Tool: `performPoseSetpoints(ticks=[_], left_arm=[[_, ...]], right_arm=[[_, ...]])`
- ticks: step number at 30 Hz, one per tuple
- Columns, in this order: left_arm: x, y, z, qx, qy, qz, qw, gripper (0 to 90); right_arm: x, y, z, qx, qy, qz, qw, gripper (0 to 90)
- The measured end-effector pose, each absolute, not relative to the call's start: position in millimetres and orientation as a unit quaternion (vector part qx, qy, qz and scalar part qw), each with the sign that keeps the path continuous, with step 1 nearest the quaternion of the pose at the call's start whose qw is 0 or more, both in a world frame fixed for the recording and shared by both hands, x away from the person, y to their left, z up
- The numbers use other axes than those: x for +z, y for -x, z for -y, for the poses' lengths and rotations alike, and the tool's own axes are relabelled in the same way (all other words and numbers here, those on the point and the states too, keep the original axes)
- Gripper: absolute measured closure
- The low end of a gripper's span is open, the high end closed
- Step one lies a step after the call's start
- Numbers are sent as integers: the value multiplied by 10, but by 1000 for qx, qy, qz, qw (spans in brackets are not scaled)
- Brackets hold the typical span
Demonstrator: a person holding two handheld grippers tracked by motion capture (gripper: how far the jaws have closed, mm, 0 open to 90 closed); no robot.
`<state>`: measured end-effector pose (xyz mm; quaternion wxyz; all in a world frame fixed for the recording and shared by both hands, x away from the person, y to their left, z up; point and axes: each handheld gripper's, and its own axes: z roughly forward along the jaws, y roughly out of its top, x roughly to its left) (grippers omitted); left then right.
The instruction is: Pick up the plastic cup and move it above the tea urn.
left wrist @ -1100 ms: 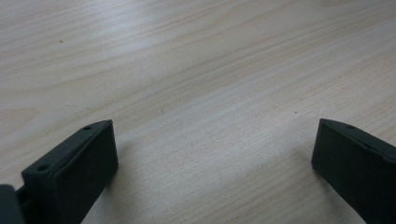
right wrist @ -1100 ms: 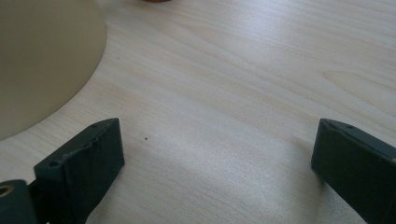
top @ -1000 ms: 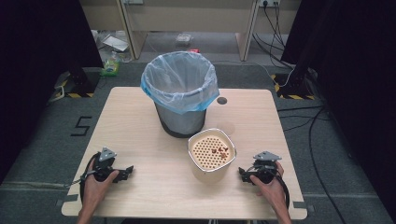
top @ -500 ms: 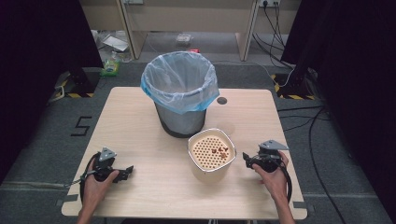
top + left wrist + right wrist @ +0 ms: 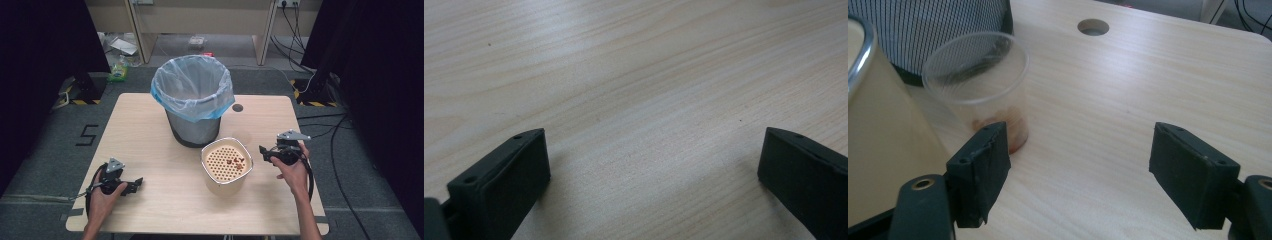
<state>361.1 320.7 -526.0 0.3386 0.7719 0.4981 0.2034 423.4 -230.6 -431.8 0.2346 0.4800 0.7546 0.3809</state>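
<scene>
the right gripper (image 5: 1078,175), jaws wide and empty, is raised beside the clear plastic cup (image 5: 979,85) standing just right of the strainer pot (image 5: 226,165), likely to grab it, while the left gripper (image 5: 131,185) rests wide open, left of that pot.

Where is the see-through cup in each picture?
High view: the cup stands right of the trash bin, behind the beige pot.
Right gripper view: the cup is upper left, above the left jaw.
Left gripper view: table wood between the open left claw jaws.
Shared landmark: the round hole in the table.
</scene>
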Motion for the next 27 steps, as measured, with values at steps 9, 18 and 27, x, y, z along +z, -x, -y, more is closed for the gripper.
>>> performPoseSetpoints(ticks=[9, 18, 27], left_arm=[[-5260, -3611, -3207, 203, -772, -498, 339, 0], [-5260, -3611, -3207, 204, -772, -498, 339, 0], [-5260, -3611, -3207, 203, -772, -498, 339, 0]], right_arm=[[-4158, -4338, 2292, 397, -475, -749, 236, 296], [-4059, -4444, 2146, 407, -463, -751, 238, 355], [-4046, -4561, 1933, 404, -440, -769, 228, 429]])
